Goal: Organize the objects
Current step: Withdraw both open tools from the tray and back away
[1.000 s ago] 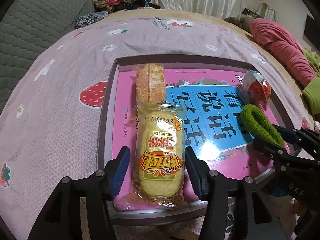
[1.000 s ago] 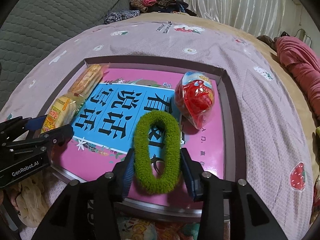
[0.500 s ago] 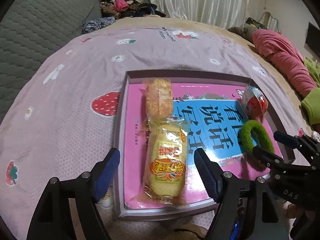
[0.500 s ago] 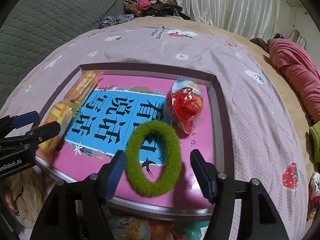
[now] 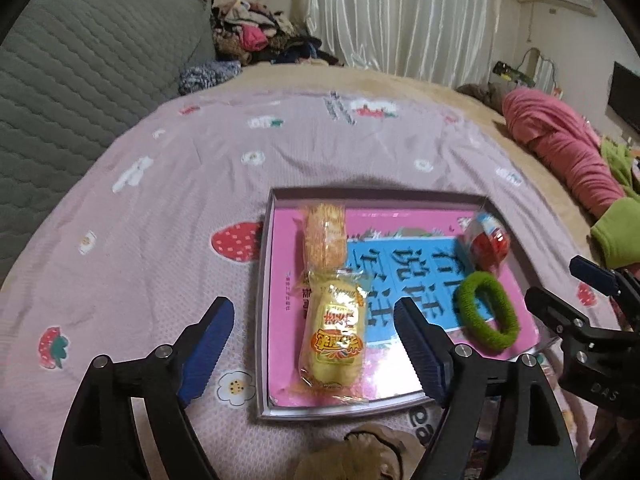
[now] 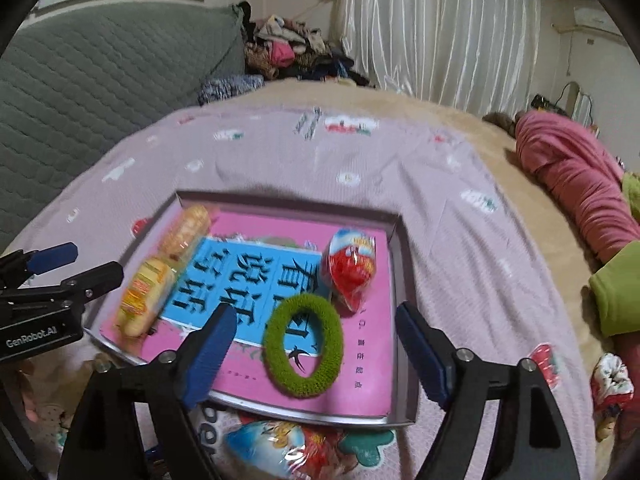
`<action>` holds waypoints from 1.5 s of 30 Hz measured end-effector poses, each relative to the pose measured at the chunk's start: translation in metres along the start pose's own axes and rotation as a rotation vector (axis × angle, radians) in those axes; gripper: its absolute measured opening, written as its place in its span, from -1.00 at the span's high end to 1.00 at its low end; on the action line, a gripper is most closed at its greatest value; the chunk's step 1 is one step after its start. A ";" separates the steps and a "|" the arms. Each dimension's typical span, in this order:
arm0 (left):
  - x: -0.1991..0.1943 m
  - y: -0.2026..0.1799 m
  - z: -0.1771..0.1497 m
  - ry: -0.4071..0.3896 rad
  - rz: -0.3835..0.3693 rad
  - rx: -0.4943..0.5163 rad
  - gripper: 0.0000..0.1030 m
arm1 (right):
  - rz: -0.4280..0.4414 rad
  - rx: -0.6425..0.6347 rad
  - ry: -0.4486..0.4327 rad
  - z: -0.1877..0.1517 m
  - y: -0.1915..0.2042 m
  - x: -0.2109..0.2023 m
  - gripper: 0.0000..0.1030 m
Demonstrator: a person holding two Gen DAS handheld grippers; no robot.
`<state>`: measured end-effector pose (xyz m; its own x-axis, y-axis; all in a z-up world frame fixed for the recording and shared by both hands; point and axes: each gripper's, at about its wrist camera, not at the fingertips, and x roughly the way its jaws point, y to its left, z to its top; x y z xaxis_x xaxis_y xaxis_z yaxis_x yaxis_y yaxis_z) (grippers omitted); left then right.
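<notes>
1. Bedroom setting: a pink bedspread (image 5: 168, 208) printed with strawberries covers the bed, with a grey quilted headboard (image 5: 80, 80) at the left, a heap of clothes beyond it and white curtains (image 5: 400, 12) behind. A shallow tray (image 5: 262, 280) with a pink and blue printed floor sits on the bedspread.

2. Left gripper (image 5: 312, 344): a second ago its blue pads stood close on either side of the yellow snack packet (image 5: 334, 340). The jaws are now opening, spread well apart, and touch nothing. The packet lies flat along the tray's left side, end to end with a second snack packet (image 5: 325, 236).

3. Middle of tray: a red wrapped toy egg (image 6: 352, 272) rests toward the far right corner, unmoved.

4. Right gripper (image 6: 312, 350): it earlier flanked the green hair tie (image 6: 304, 346) closely. Its jaws are likewise opening and clear of the tie, which lies flat near the tray's near edge, just beside the egg.

5. Both tools appear to have drawn back and up from the tray since then.

6. Assessment: both items judged delivered and released. Another wrapped item (image 6: 268, 448) shows below the tray's near edge, possibly still to be sorted.
</notes>
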<state>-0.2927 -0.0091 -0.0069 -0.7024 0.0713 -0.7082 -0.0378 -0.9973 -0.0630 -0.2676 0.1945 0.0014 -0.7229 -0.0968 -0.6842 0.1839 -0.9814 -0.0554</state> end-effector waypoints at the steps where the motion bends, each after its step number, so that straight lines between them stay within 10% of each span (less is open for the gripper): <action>1: -0.005 0.000 0.000 -0.011 0.000 0.001 -0.64 | 0.008 0.002 -0.019 0.002 0.001 -0.009 -0.66; 11: -0.067 0.002 -0.010 -0.091 0.003 -0.010 -0.67 | -0.026 0.023 -0.169 0.002 0.010 -0.099 -0.87; 45: -0.269 -0.004 -0.084 -0.117 0.020 -0.025 -0.68 | -0.056 -0.003 -0.215 -0.047 0.022 -0.290 -0.98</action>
<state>-0.0438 -0.0224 0.1246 -0.7809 0.0473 -0.6229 -0.0062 -0.9977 -0.0679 -0.0228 0.2090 0.1646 -0.8572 -0.0752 -0.5095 0.1410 -0.9857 -0.0918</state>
